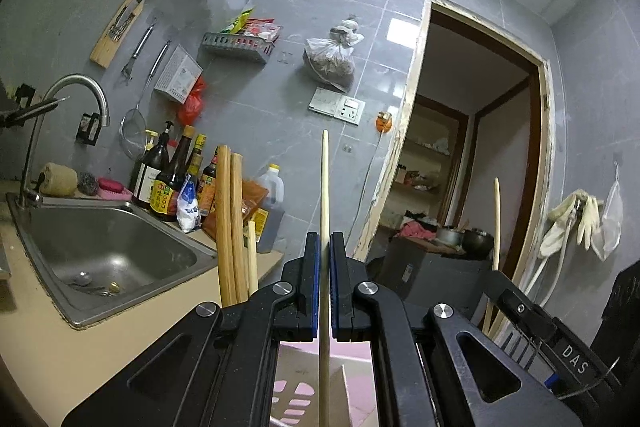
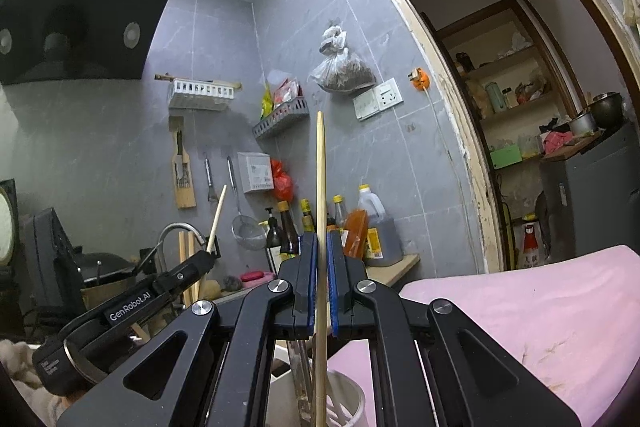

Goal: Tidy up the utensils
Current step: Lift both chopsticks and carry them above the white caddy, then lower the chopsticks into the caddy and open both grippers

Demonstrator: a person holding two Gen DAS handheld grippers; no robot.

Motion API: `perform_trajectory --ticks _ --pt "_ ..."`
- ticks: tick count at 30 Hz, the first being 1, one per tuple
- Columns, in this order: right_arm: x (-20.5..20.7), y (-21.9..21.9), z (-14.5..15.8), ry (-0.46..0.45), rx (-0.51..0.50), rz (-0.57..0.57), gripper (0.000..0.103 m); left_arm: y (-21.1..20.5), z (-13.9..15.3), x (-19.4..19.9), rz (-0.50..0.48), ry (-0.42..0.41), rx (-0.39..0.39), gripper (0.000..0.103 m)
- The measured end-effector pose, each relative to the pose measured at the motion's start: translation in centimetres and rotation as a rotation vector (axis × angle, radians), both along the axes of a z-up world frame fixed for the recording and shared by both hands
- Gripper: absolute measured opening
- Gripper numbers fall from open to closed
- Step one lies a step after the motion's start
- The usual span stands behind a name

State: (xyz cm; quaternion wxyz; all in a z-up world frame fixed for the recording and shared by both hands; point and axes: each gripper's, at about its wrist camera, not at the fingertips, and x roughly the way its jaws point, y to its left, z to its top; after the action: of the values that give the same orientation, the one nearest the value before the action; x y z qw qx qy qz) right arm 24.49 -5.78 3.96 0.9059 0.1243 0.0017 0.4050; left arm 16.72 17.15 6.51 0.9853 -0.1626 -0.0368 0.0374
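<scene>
In the left wrist view my left gripper (image 1: 325,241) is shut on a pale wooden chopstick (image 1: 324,183) that stands upright between the blue pads. Its lower end hangs over a pink perforated holder (image 1: 294,401). Thicker wooden sticks (image 1: 230,223) rise just left of the jaws. My right gripper (image 2: 321,241) is shut on a second upright chopstick (image 2: 320,167), whose lower end reaches down beside a white cup (image 2: 356,397) holding dark utensils. Each gripper also shows in the other's view: the right gripper (image 1: 496,275) with its chopstick (image 1: 496,219), the left gripper (image 2: 212,247) with its stick (image 2: 218,213).
A steel sink (image 1: 100,247) with a curved faucet (image 1: 80,87) lies to the left, with sauce bottles (image 1: 172,179) on the counter behind it. Wall racks and hanging tools cover the tiled wall. A range hood (image 2: 80,27) hangs far left. A pink cloth (image 2: 520,315) and an open doorway (image 2: 540,107) lie right.
</scene>
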Motion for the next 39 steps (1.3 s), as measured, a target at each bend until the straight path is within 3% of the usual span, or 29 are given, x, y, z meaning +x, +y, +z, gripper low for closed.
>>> perform_trajectory --ticks 7,13,16,22,24,31,33,39 --pt "-0.4 0.2 -0.1 -0.01 -0.03 0.012 0.004 -0.1 -0.3 -0.1 -0.023 0.032 0.006 0.008" --pt "-0.8 0.4 -0.1 -0.024 -0.047 0.014 0.009 0.3 -0.5 -0.2 -0.024 0.044 -0.018 0.02" --pt "-0.8 0.3 -0.1 -0.024 -0.048 0.005 0.025 0.3 -0.2 -0.4 -0.021 0.039 -0.02 0.027" --pt "-1.0 -0.2 0.4 -0.019 -0.04 -0.027 0.029 0.0 1.7 -1.0 -0.011 0.033 0.018 0.048" --pt "-1.2 -0.4 0.8 -0.02 -0.042 -0.048 0.04 -0.2 2.2 -1.3 -0.002 0.04 0.033 0.054" --pt "-2.2 -1.1 2.0 -0.018 -0.054 -0.109 0.061 -1.3 3.2 -1.9 -0.004 0.124 0.084 0.071" --pt "-2.6 -1.6 2.4 -0.017 -0.057 -0.131 0.075 -1.6 3.4 -2.3 -0.008 0.14 0.089 0.075" --pt "-4.7 -4.3 4.0 -0.004 -0.072 -0.191 0.084 -2.9 3.8 -4.2 -0.012 0.181 0.123 0.085"
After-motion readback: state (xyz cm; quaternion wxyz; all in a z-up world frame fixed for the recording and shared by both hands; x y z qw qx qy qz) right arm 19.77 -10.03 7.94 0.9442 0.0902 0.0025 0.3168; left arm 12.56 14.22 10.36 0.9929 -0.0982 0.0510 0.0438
